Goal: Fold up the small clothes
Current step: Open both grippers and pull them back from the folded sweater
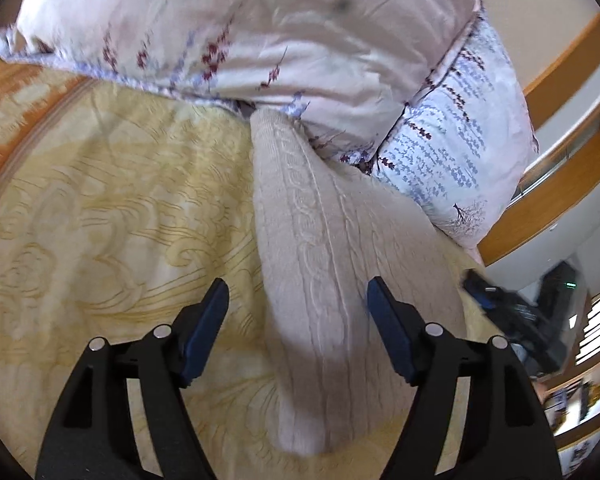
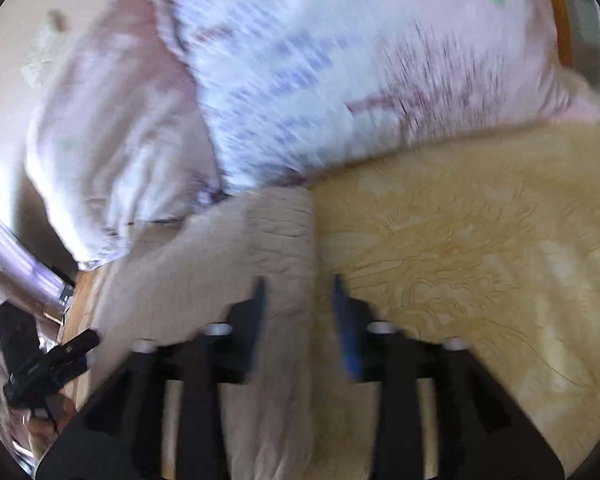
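Note:
A beige cable-knit garment (image 1: 324, 264) lies folded into a long narrow strip on a yellow patterned bed cover (image 1: 112, 216). Its far end touches the pillows. My left gripper (image 1: 298, 292) is open, its fingers apart on either side of the strip's near part, holding nothing. In the blurred right wrist view the same garment (image 2: 260, 248) lies on the left and my right gripper (image 2: 298, 292) is open over its right edge, empty. The right gripper also shows in the left wrist view (image 1: 512, 316) at the far right.
Two floral pillows (image 1: 268, 36) (image 1: 456, 160) lie at the head of the bed, also in the right wrist view (image 2: 320, 80). A wooden bed frame (image 1: 568, 76) runs behind them. The yellow cover (image 2: 480, 240) stretches to the right.

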Demonstrator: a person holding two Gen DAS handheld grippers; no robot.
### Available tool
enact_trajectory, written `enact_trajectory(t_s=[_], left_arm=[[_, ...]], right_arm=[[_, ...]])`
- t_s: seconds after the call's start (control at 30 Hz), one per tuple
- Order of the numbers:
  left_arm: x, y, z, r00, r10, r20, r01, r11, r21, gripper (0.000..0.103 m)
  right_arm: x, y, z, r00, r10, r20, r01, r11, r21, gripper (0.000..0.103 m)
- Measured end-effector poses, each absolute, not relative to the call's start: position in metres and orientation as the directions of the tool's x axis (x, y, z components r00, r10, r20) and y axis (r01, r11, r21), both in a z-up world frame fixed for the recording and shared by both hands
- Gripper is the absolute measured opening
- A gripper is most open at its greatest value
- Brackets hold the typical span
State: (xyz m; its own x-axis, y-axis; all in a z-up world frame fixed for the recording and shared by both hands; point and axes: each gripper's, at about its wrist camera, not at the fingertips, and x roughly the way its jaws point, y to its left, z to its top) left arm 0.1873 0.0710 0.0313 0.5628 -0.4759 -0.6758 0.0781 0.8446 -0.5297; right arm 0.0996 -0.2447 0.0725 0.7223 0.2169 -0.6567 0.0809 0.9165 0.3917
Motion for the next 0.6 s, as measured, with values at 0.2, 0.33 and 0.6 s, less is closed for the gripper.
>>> enact_trajectory(t_s=[0.2,0.33,0.6], left_arm=[[0.163,0.06,0.037,0.595,-0.355,-0.721,0.102,0.923,-0.37,0.074],[0.162,0.058,0.033,0.597,-0.326,-0.733,0.097,0.936,-0.337,0.078],[0.162,0.05,0.024,0.615,-0.251,-0.747,0.085,0.964,-0.254,0.084]], right_arm=[[0.067,-0.194,0.076,0.698,0.27,-0.664,-0.087,0.952,0.294,0.049],[0.068,-0.175,0.06,0.656,0.184,-0.732,-0.083,0.982,0.172,0.049],[0.069,-0.16,0.047,0.651,0.038,-0.758,-0.011,0.999,0.04,0.059]])
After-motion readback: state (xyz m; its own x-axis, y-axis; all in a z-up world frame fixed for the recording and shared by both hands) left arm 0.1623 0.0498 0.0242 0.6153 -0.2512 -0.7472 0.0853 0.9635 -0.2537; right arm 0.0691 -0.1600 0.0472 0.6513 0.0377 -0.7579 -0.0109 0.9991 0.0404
